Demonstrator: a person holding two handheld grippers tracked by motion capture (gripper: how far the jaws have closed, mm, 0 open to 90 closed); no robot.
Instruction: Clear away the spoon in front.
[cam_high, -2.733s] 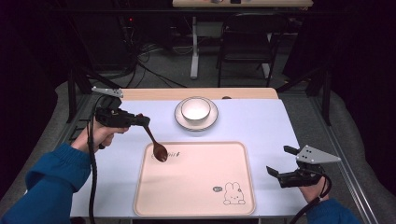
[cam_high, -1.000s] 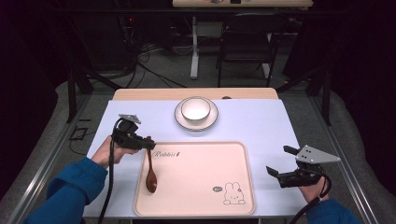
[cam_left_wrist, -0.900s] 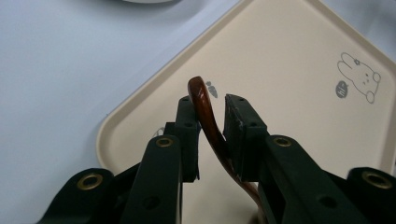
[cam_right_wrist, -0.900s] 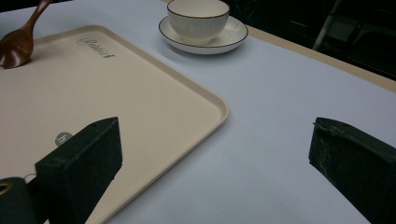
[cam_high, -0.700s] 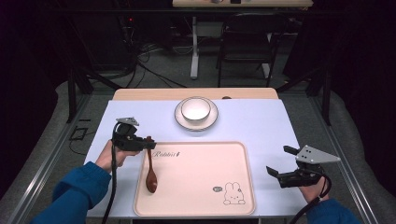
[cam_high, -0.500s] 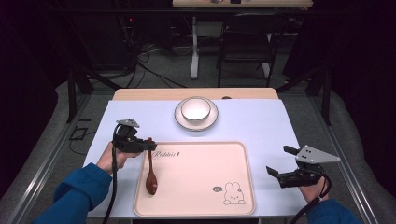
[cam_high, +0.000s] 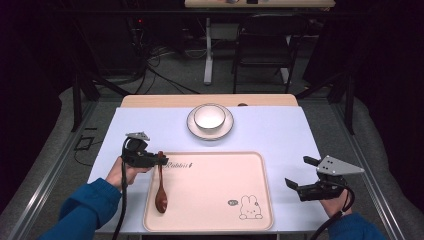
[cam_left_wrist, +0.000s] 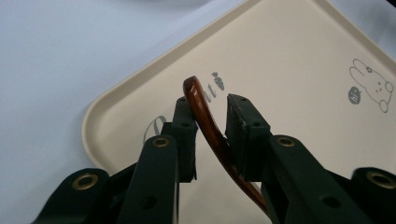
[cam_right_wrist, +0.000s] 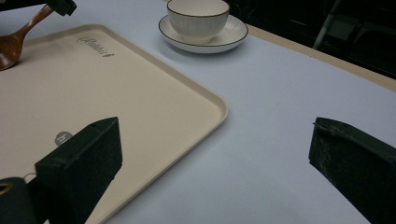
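Observation:
A brown wooden spoon (cam_high: 161, 196) rests its bowl on the left part of the beige tray (cam_high: 215, 190), its handle rising toward the far rim. My left gripper (cam_high: 161, 159) is at that far-left corner, shut on the handle's end. In the left gripper view the handle (cam_left_wrist: 201, 100) runs slantwise between the two pads (cam_left_wrist: 240, 116) and touches both; the jaws have just been opening slightly, with the handle between them. My right gripper (cam_high: 296, 171) stands open to the right of the tray, nothing between its fingers (cam_right_wrist: 84, 163).
A white cup (cam_high: 209, 117) on a saucer (cam_high: 227, 128) stands beyond the tray at the table's middle back. The tray carries a rabbit drawing (cam_high: 248, 208) near its front right. In the right gripper view the tray's corner (cam_right_wrist: 219, 107) lies left of bare table.
My left gripper has brought the spoon from above the tray's far-left corner down onto the tray and sunk a little in the last second. The right gripper has stayed put.

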